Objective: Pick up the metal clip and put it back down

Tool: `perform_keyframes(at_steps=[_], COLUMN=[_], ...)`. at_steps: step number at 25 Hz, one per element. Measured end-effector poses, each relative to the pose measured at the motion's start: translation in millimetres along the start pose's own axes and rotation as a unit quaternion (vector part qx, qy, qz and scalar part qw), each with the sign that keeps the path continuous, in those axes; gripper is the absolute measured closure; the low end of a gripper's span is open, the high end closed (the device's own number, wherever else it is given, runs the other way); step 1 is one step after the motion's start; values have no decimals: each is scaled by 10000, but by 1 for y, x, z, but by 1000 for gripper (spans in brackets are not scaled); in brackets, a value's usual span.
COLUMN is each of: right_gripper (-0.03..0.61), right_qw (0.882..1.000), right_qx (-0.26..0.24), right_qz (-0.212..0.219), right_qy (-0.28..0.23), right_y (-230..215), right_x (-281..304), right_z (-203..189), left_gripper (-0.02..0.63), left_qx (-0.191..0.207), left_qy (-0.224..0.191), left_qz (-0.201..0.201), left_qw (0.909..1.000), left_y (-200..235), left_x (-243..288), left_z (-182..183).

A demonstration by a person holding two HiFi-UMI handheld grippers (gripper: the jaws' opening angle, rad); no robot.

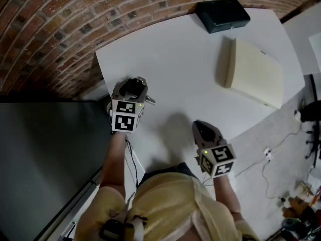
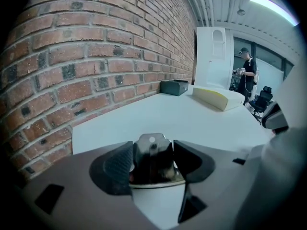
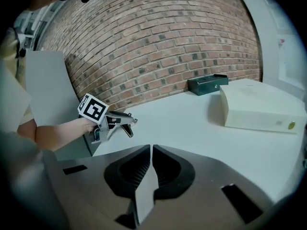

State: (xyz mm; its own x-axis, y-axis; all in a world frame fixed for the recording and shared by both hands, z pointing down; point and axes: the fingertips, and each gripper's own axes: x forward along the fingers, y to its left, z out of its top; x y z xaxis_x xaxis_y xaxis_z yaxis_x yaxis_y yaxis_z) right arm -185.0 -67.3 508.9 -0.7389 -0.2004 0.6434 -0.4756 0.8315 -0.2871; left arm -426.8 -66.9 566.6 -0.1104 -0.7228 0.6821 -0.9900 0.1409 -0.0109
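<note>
A black metal clip (image 2: pixel 152 158) with a silver handle stands between the pads of my left gripper (image 2: pixel 152 147) in the left gripper view. The jaws stand wide and the pads flank the clip closely; I see no firm squeeze. In the head view the left gripper (image 1: pixel 136 82) sits over the white table (image 1: pixel 180 64) near its left edge, and the clip is hidden there. From the right gripper view the left gripper (image 3: pixel 125 122) shows with its fingers spread. My right gripper (image 3: pixel 151 150) is shut and empty, held at the table's near edge (image 1: pixel 201 125).
A dark box (image 1: pixel 222 15) lies at the table's far end by the brick wall (image 1: pixel 60 29). A cream box (image 1: pixel 253 72) rests at the right. Cables trail on the floor (image 1: pixel 266 154). A person (image 2: pixel 246 75) stands far off.
</note>
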Motion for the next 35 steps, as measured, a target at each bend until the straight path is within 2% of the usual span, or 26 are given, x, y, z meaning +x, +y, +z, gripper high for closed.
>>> perform_keyframes(at_steps=[5,18,28,35], right_gripper=[574,574,574,574], right_qw=[10000,9998,9999,9985], right_qx=[16,21,0,-125], right_qz=[-37,-156,-71,135], right_qy=[29,-96,-130,-509], right_y=[-1,-9,-25,-50], right_x=[4,4,-14,-23], right_z=[-3,-8,-2,12], left_gripper=[368,368,370,370], left_qx=[-104,8,274,187], left_qy=[-69,33,75,-13], left_qz=[-29,-90,241,479], left_qw=[9999,10000,9993,9987], left_y=[1,1,-6,-20], left_x=[3,-3,-11,-20], left_z=[2,1,5,30])
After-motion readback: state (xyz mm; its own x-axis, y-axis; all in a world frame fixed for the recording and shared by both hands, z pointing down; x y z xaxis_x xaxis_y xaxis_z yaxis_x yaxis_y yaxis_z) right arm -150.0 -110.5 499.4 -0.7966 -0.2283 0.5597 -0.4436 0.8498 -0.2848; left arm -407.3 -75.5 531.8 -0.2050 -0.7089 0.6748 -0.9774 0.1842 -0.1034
